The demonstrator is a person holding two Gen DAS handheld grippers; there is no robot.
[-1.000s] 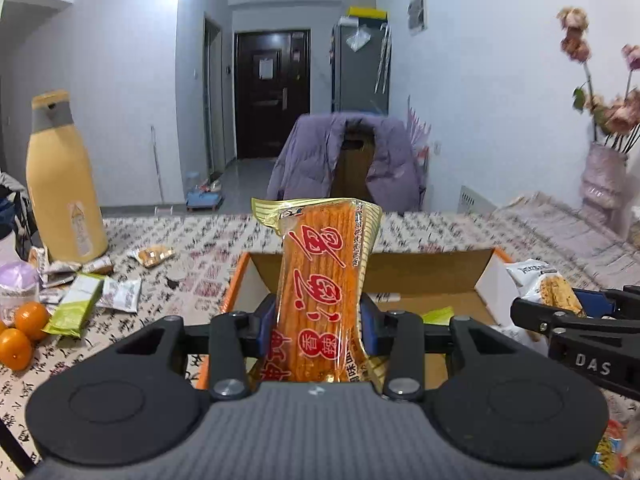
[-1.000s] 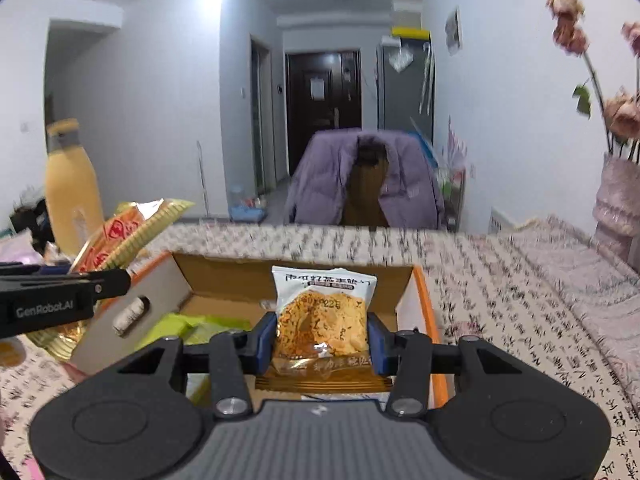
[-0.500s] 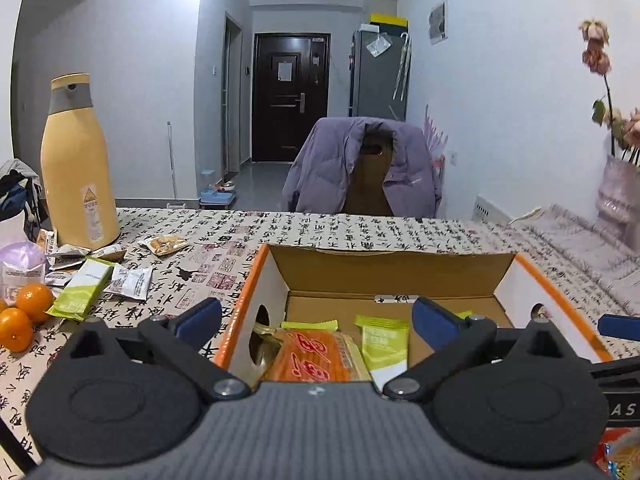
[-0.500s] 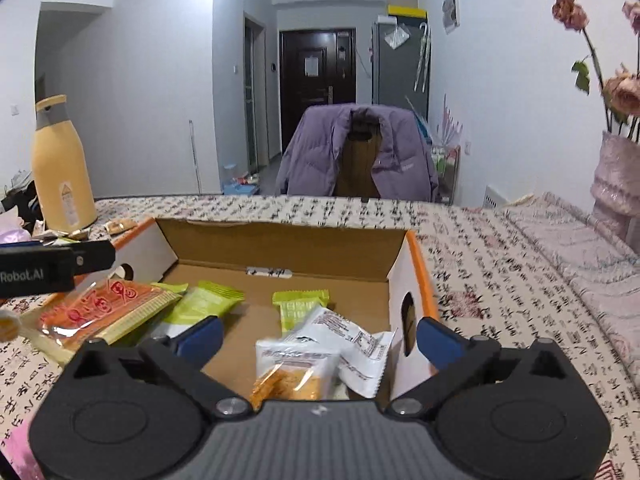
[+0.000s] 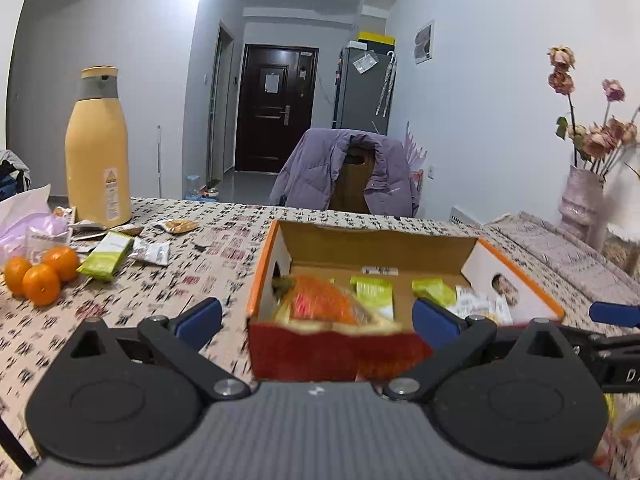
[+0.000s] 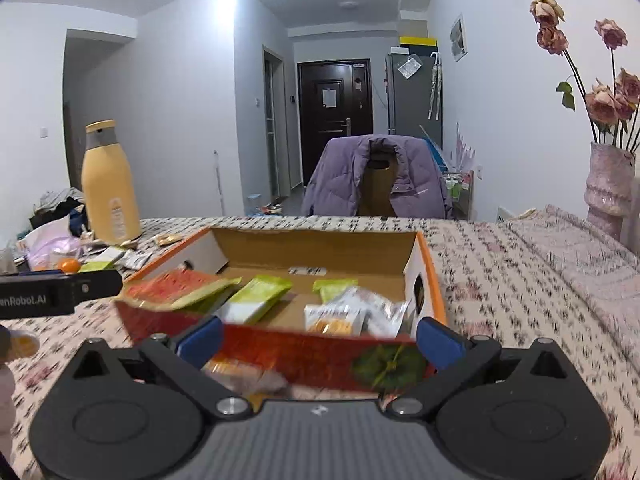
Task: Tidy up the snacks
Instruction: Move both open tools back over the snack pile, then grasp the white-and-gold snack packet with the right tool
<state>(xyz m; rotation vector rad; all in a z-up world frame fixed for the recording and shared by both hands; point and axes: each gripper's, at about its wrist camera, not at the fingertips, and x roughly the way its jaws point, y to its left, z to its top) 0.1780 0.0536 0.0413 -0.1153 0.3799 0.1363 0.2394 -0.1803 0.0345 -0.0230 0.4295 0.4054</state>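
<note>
An open cardboard box [image 5: 472,257] [image 6: 430,276] with orange rims stands on the patterned tablecloth. Inside lie the long orange snack pack [image 5: 320,300] [image 6: 176,286] at the left, green packets [image 5: 374,294] [image 6: 260,296] in the middle and a white-and-orange snack bag [image 5: 480,306] [image 6: 336,318] at the right. My left gripper [image 5: 316,318] is open and empty, just in front of the box's near wall. My right gripper [image 6: 318,338] is open and empty, also before the near wall. More loose snack packets [image 5: 108,254] lie on the table to the left.
A tall yellow bottle [image 5: 98,148] [image 6: 110,184] stands at the far left with three oranges [image 5: 38,274] and a plastic bag [image 5: 28,220] near it. A vase of dried flowers [image 6: 608,184] stands at the right. A chair with a purple jacket [image 5: 348,176] is behind the table.
Both grippers opened and dropped their snacks into the box: the orange pack from the left, the white-and-orange bag from the right. Both grippers then pulled back toward me.
</note>
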